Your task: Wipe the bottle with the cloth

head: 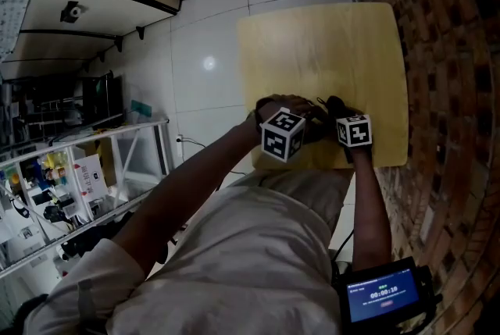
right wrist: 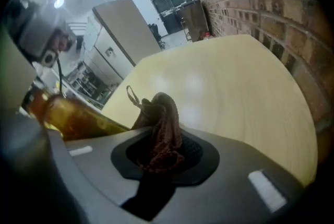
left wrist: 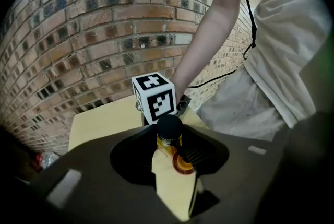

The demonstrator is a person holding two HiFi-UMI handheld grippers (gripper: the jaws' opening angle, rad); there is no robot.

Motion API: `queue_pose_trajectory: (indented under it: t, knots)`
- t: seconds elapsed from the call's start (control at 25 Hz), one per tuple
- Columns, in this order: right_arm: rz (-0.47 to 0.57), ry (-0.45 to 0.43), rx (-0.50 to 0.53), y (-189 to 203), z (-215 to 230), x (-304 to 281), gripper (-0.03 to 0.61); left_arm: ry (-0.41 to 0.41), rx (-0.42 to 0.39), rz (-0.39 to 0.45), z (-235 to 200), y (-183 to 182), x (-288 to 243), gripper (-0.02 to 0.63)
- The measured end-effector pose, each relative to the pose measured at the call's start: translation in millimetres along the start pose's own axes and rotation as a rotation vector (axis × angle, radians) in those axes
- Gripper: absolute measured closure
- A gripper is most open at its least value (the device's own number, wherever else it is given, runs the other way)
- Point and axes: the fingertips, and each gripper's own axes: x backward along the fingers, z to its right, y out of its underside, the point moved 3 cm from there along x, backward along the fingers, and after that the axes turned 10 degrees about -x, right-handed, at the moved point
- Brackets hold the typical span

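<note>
While I look down in the head view, my left gripper (head: 301, 121) and right gripper (head: 337, 113) sit close together over the near edge of the pale wooden table (head: 328, 37). My left gripper view shows its jaws clamped on the amber, black-capped bottle (left wrist: 169, 138). My right gripper view shows its jaws pinching the bunched dark reddish cloth (right wrist: 160, 131), with the bottle just beside it.

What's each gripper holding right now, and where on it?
Left gripper clamps the bottle on its body, below the black cap. Right gripper pinches the brown cloth by a bunched fold.
</note>
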Motion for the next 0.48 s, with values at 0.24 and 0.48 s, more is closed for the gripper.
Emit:
queue_pose_trajectory:
  t: [0.24,0.48]
  knots:
    - [0.104,0.019,-0.052,9.8,8.8,0.2,0.497,0.001,-0.043,-0.004,2.9,-0.3,-4.2,0.443]
    - [0.29,-0.078,-0.441,21.1,26.6,45.3,0.495,0.016,-0.065,-0.102,7.5,5.0,-5.9,0.439]
